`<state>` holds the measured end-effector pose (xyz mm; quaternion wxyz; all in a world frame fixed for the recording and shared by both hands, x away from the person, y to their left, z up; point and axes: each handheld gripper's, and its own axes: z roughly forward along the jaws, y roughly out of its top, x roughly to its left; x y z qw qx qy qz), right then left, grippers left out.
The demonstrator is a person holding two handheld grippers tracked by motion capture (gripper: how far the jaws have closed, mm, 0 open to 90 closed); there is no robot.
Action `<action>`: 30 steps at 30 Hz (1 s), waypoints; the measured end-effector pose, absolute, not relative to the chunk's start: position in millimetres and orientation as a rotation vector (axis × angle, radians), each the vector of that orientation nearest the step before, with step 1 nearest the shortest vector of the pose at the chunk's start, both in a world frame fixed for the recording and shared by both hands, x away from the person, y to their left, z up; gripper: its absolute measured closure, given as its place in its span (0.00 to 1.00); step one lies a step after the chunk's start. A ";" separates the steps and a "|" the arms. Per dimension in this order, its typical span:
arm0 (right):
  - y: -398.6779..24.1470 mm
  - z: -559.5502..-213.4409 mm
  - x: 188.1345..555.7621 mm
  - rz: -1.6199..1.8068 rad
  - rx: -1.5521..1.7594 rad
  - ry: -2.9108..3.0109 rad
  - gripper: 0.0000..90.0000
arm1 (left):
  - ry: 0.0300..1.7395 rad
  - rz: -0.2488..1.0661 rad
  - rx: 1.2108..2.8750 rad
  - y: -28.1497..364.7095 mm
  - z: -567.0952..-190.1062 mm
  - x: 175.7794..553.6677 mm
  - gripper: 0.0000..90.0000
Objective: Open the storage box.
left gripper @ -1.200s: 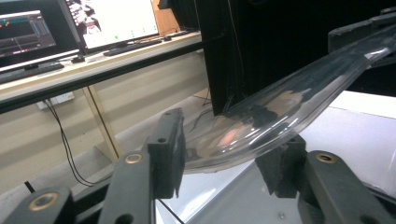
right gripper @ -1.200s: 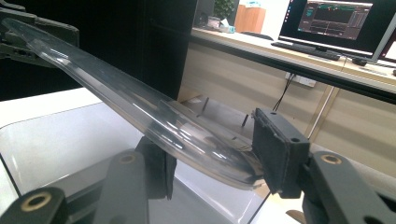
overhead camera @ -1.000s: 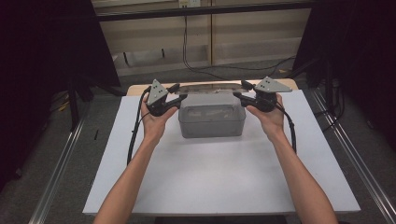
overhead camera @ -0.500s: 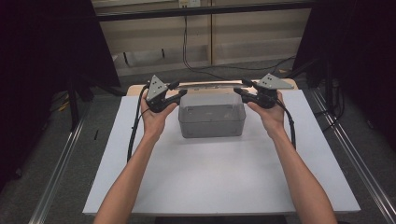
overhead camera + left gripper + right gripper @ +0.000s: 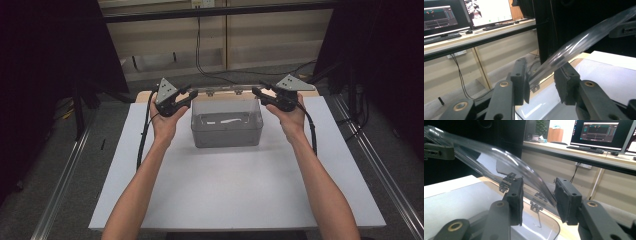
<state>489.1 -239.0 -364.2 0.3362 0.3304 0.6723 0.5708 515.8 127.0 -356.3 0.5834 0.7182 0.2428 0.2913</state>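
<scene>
The fingers (image 5: 520, 82) of both grippers have been closing around the clear box's (image 5: 226, 127) raised lid (image 5: 584, 40), one at each end, probably to swing it evenly.

A clear plastic box (image 5: 227, 122) stands on the white table (image 5: 235, 190), near its far edge and about midway between the side edges. Its clear lid (image 5: 227, 91) is raised at the far side of the box. The left gripper (image 5: 186, 96) sits at the lid's left end and the right gripper (image 5: 259, 93) at its right end, their jaws having just been closing on the lid. Both forearms reach in from the near edge.
</scene>
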 end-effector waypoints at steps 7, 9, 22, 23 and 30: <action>-240.6 -366.4 494.5 1.500 0.870 1.745 0.69 | 0.578 0.686 1.682 127.4 -356.7 522.7 0.73; -240.8 -365.2 496.4 1.500 0.867 1.747 0.69 | 0.575 0.695 1.687 127.1 -356.4 524.3 0.73; -241.9 -361.6 503.7 1.504 0.861 1.739 0.72 | 0.596 0.690 1.671 122.4 -358.0 535.4 0.72; -242.1 -361.1 504.0 1.502 0.862 1.743 0.72 | 0.591 0.692 1.674 122.8 -357.6 536.4 0.72; -242.8 -356.6 510.1 1.494 0.864 1.747 0.73 | 0.597 0.700 1.670 126.2 -358.0 542.5 0.72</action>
